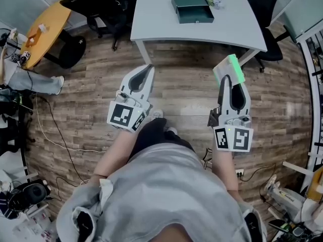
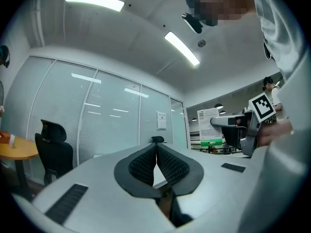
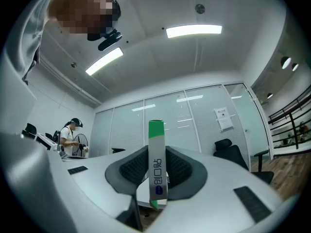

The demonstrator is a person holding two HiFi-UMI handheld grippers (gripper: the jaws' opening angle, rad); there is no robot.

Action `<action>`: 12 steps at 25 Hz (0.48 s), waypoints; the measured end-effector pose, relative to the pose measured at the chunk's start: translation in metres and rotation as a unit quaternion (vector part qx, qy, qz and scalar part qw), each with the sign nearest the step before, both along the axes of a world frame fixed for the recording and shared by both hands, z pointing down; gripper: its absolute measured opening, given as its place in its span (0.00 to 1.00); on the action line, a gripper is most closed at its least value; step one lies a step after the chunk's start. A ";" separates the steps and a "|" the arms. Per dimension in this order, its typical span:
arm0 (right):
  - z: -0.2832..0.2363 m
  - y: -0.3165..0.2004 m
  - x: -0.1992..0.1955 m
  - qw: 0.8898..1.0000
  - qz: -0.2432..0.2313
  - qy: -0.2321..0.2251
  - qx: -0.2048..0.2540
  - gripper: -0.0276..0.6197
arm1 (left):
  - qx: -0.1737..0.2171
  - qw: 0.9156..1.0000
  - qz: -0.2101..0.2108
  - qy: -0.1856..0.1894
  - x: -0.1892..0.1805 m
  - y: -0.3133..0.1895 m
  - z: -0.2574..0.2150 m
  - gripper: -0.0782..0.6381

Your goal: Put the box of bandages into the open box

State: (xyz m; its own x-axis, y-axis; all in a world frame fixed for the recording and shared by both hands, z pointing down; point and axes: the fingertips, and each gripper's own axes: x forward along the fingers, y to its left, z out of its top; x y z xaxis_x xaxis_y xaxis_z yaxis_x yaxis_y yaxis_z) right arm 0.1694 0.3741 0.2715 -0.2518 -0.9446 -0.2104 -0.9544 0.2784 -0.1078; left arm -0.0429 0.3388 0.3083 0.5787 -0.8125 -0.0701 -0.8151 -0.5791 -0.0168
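The box of bandages [image 1: 228, 70], white with a green end, is clamped in my right gripper [image 1: 225, 79], held over the wood floor short of the table. In the right gripper view the box of bandages [image 3: 157, 164] stands upright, edge-on between the jaws. My left gripper [image 1: 146, 72] is shut with nothing in it; the left gripper view shows its pads [image 2: 156, 165] pressed together. The open box [image 1: 192, 8], dark green with its lid beside it, lies on the far part of the grey table [image 1: 156, 19], well ahead of both grippers.
Black office chairs [image 1: 101, 6] stand at the table's left and right. A round orange table [image 1: 43, 32] is at far left, with cables trailing across the floor. A person [image 3: 70, 137] stands at a desk in the right gripper view. Equipment clutters the right edge.
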 end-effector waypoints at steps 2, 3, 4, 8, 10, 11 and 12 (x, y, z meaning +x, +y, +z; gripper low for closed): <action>-0.002 -0.009 -0.002 1.000 0.000 0.008 0.001 0.22 | -0.001 1.000 -0.001 0.002 -0.001 -0.010 0.001 0.14; -0.002 -0.015 -0.004 1.000 0.001 0.011 0.002 0.22 | -0.001 1.000 0.000 0.003 -0.002 -0.016 0.001 0.14; -0.002 -0.021 -0.005 1.000 0.003 0.013 0.002 0.22 | -0.002 1.000 0.000 0.005 -0.003 -0.023 0.002 0.14; 0.002 -0.058 -0.011 1.000 0.011 0.018 -0.004 0.22 | -0.006 1.000 0.007 0.009 -0.008 -0.061 0.008 0.14; 0.005 -0.084 -0.018 1.000 0.015 0.025 -0.006 0.22 | -0.006 1.000 0.012 0.010 -0.013 -0.087 0.011 0.14; 0.007 -0.097 -0.022 0.999 0.018 0.026 -0.007 0.22 | -0.006 1.000 0.015 0.011 -0.017 -0.102 0.012 0.14; 0.008 -0.110 -0.024 0.999 0.022 0.025 -0.006 0.22 | -0.006 1.000 0.018 0.011 -0.019 -0.116 0.013 0.14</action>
